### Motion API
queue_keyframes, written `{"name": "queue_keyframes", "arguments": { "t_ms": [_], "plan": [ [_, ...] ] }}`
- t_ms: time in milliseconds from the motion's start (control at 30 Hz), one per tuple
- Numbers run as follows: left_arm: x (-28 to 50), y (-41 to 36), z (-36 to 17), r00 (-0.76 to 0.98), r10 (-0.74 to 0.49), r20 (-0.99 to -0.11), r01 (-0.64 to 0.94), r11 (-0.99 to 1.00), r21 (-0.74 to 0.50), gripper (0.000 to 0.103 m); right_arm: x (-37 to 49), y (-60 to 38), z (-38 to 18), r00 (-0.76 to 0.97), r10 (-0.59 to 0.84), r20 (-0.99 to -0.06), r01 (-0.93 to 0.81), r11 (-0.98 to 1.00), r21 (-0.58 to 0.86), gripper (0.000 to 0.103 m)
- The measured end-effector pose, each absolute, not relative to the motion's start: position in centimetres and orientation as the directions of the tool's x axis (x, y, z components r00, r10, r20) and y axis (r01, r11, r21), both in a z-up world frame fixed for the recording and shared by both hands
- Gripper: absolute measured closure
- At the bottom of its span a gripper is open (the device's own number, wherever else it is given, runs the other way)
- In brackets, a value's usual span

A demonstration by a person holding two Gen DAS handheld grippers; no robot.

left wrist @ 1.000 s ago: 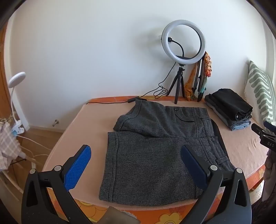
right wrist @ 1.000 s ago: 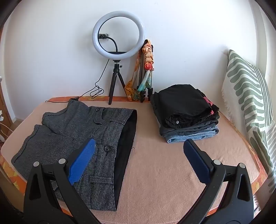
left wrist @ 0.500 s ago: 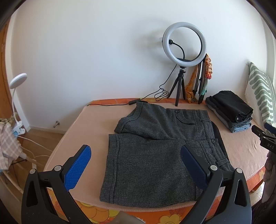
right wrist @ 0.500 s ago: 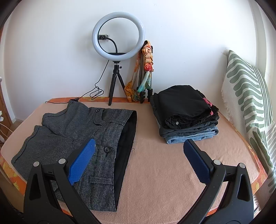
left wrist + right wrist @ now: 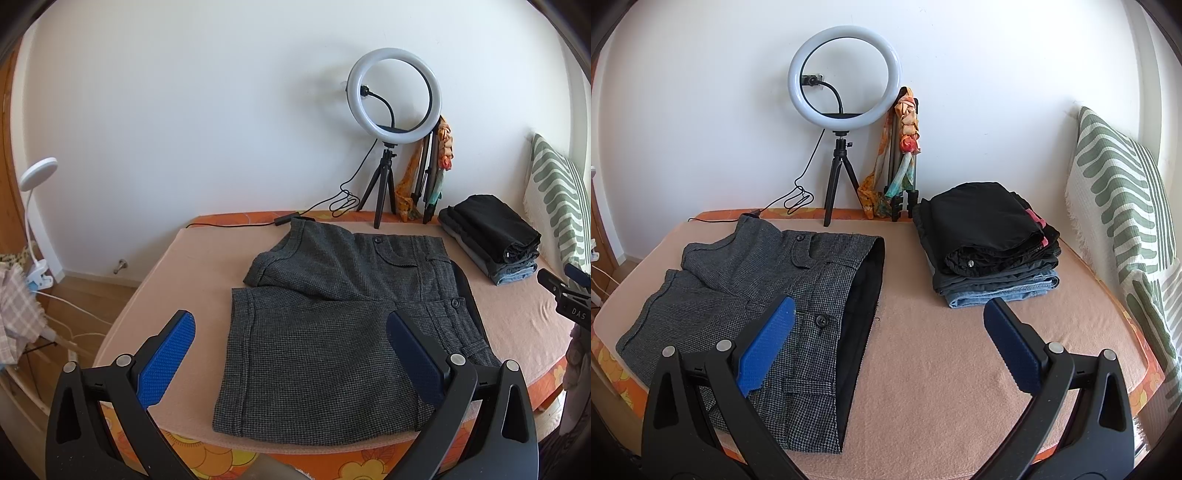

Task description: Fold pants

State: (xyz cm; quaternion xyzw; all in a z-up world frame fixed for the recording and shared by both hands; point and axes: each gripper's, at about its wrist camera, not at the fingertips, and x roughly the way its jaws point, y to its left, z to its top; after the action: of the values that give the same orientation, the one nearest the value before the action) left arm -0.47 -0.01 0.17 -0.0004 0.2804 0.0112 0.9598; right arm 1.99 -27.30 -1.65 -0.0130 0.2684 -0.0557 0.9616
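Grey checked short pants (image 5: 332, 332) lie spread flat on the peach blanket (image 5: 184, 280), legs toward the left, waistband with black lining toward the right (image 5: 860, 306). My left gripper (image 5: 290, 345) is open and empty, held above the near leg's hem. My right gripper (image 5: 886, 332) is open and empty, above the waistband's near end; its tip also shows in the left wrist view (image 5: 565, 295).
A stack of folded dark clothes and jeans (image 5: 990, 247) sits at the back right. A ring light on a tripod (image 5: 844, 110) and a folded tripod with a scarf (image 5: 905, 158) stand by the wall. A striped pillow (image 5: 1126, 229) leans right. A cable (image 5: 314, 210) runs along the back.
The left gripper has drawn back and up a little, so the pants sit slightly farther and lower in its view. The right gripper has hardly moved.
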Motion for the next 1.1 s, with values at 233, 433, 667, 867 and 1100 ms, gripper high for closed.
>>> {"name": "queue_keyframes", "arguments": {
  "t_ms": [233, 433, 667, 867, 1100],
  "plan": [
    [-0.52, -0.14, 0.32, 0.844, 0.023, -0.537, -0.024, 1.0, 0.004, 0.0, 2.04, -27.22, -1.6, 0.849, -0.113, -0.516, 0.098, 0.994, -0.056, 0.0],
    [-0.47, -0.11, 0.36, 0.843, 0.02, -0.538, -0.022, 1.0, 0.003, 0.0, 2.03, -27.24, -1.61, 0.85, -0.112, -0.515, 0.098, 0.994, -0.055, 0.0],
    [-0.46, -0.22, 0.39, 0.843, 0.022, -0.537, -0.022, 1.0, 0.006, 0.0, 2.03, -27.27, -1.59, 0.849, -0.112, -0.516, 0.097, 0.994, -0.056, 0.0],
    [-0.49, -0.26, 0.37, 0.843, 0.024, -0.537, -0.023, 1.0, 0.008, 0.0, 2.03, -27.26, -1.6, 0.849, -0.11, -0.516, 0.095, 0.994, -0.056, 0.0],
    [-0.57, -0.34, 0.38, 0.845, 0.025, -0.534, -0.022, 1.0, 0.011, 0.0, 2.04, -27.26, -1.61, 0.849, -0.111, -0.516, 0.097, 0.994, -0.055, 0.0]
  ]
}}
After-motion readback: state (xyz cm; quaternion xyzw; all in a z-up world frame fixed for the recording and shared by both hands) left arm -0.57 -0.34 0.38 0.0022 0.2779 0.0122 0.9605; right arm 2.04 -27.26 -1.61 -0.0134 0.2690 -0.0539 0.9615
